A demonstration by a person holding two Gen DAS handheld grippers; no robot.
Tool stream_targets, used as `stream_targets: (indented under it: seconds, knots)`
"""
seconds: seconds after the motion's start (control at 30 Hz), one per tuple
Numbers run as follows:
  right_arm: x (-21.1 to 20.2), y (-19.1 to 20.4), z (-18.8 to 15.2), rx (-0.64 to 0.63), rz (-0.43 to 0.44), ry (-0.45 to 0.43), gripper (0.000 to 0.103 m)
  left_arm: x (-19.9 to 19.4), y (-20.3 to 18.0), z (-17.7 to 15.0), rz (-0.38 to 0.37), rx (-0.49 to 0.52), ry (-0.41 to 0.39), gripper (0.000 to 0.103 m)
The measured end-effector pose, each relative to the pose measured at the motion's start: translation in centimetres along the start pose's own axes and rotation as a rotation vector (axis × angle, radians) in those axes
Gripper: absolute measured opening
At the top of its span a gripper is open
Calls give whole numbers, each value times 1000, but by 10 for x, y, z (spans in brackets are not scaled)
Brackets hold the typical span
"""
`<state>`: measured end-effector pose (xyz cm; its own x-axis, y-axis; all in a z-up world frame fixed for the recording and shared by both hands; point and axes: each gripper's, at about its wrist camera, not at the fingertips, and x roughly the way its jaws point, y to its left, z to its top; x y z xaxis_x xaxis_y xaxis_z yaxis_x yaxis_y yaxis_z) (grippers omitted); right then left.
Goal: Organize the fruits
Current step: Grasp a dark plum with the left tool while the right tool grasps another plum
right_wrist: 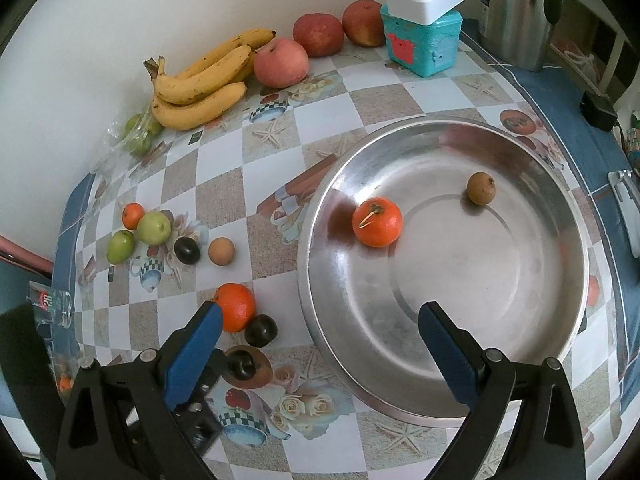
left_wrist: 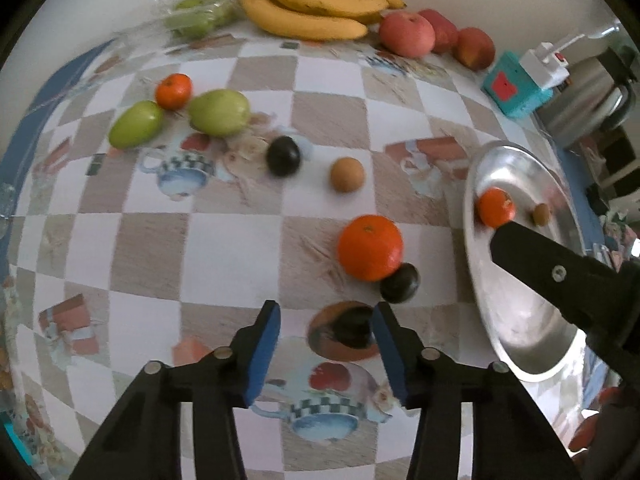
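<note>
Two fruits already lie in the steel basin (right_wrist: pixel 576 240): a tangerine (right_wrist: pixel 377 222) and a small brown fruit (right_wrist: pixel 481 188) (probably a longan). Most remain on the table (left_wrist: pixel 224 256): a larger tangerine (left_wrist: pixel 370 247), three dark plums, green fruits, and bananas (left_wrist: pixel 316 4) and apples along the far edge. The left gripper (left_wrist: pixel 326 354) is open and empty, flanking the nearest plum (left_wrist: pixel 354 327), blurred and partly hidden. The right gripper (right_wrist: pixel 320 354) gapes wide above the basin's near rim, holding nothing.
</note>
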<state>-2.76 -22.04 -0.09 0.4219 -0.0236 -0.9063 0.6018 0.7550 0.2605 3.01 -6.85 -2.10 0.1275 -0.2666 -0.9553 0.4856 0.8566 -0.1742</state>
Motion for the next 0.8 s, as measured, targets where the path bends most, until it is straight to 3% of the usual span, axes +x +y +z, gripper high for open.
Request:
stream_targets:
  seconds: [0.3,0.8]
  knots:
    - [-1,-1,0,1,6,-2,98,16,-19,-2,-39,30,44,41]
    - [-2,-6,0,13,-8,-3,98,27,-28,-5,-23,9,60,27]
